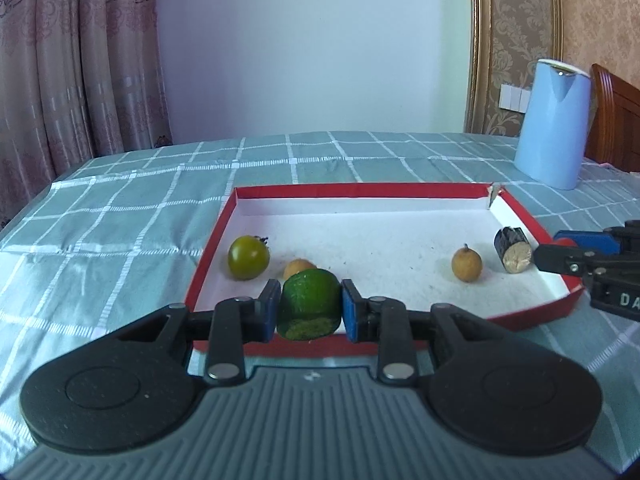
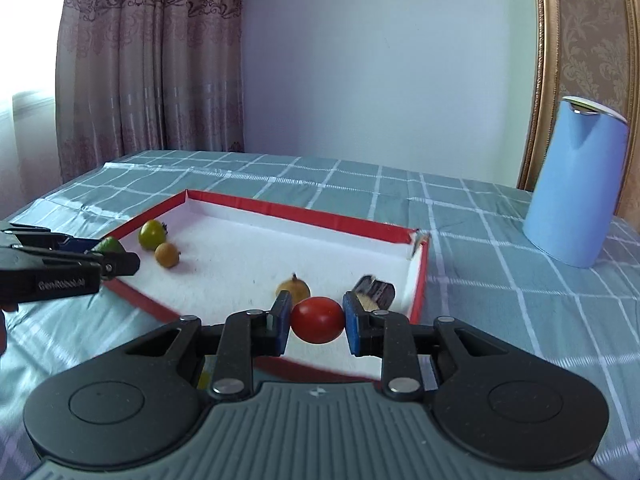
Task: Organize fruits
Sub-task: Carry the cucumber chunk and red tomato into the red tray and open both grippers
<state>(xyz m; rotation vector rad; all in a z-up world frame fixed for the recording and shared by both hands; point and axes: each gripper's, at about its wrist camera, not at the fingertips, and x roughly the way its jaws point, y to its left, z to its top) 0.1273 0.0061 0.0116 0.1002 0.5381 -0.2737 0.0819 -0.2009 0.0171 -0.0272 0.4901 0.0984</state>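
Observation:
My left gripper (image 1: 309, 307) is shut on a green cut fruit piece (image 1: 310, 304), held over the near edge of a red-rimmed white tray (image 1: 360, 191). In the tray lie a green tomato (image 1: 248, 258), a small tan fruit (image 1: 298, 269) behind the held piece, another tan fruit (image 1: 467, 266) and a dark cut stick piece (image 1: 513, 249). My right gripper (image 2: 316, 320) is shut on a red tomato (image 2: 317, 319), held over the tray's near right corner (image 2: 418, 292). The right gripper (image 1: 554, 250) also shows at the right edge of the left wrist view.
A light blue jug (image 1: 554, 124) stands on the green checked tablecloth (image 1: 120, 216) beyond the tray's far right corner. A wooden chair (image 1: 616, 120) is behind it. Curtains and a wall lie beyond the table's far edge.

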